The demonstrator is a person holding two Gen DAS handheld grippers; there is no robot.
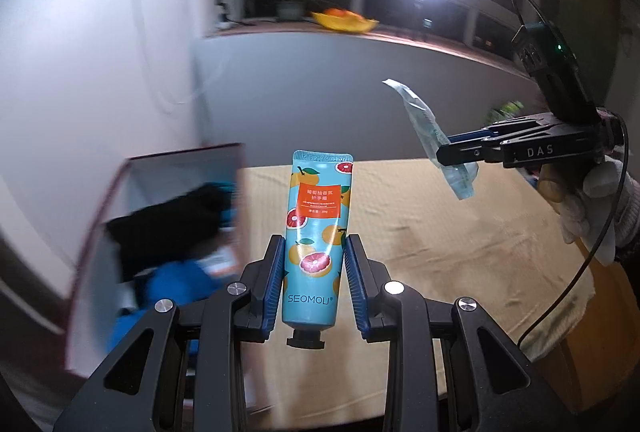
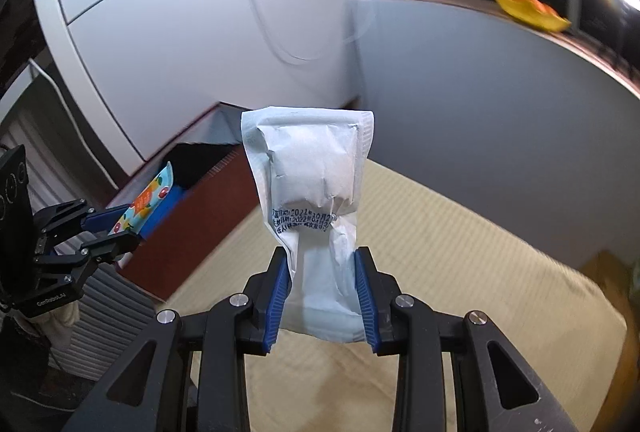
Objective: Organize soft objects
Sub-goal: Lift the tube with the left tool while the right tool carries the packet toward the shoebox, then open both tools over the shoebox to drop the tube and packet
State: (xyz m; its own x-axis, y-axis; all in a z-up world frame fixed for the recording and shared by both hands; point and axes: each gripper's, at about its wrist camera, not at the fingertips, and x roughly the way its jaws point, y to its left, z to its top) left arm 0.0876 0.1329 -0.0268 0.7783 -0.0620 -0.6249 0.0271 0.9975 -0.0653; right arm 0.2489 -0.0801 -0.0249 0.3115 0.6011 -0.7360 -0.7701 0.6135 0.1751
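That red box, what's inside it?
Inside the red box you can see something black and something blue, both blurry. Whatever lies under them or behind the box wall is hidden.

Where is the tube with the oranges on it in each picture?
Left wrist view: the tube stands in the middle, cap down, clamped in the left tool.
Right wrist view: the tube is small at the left edge, in that same tool.
Shared landmark: the yellow bowl on the ledge.

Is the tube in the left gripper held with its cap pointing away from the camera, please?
No: the tube sits in the left gripper with its black cap toward the camera, crimped end away.
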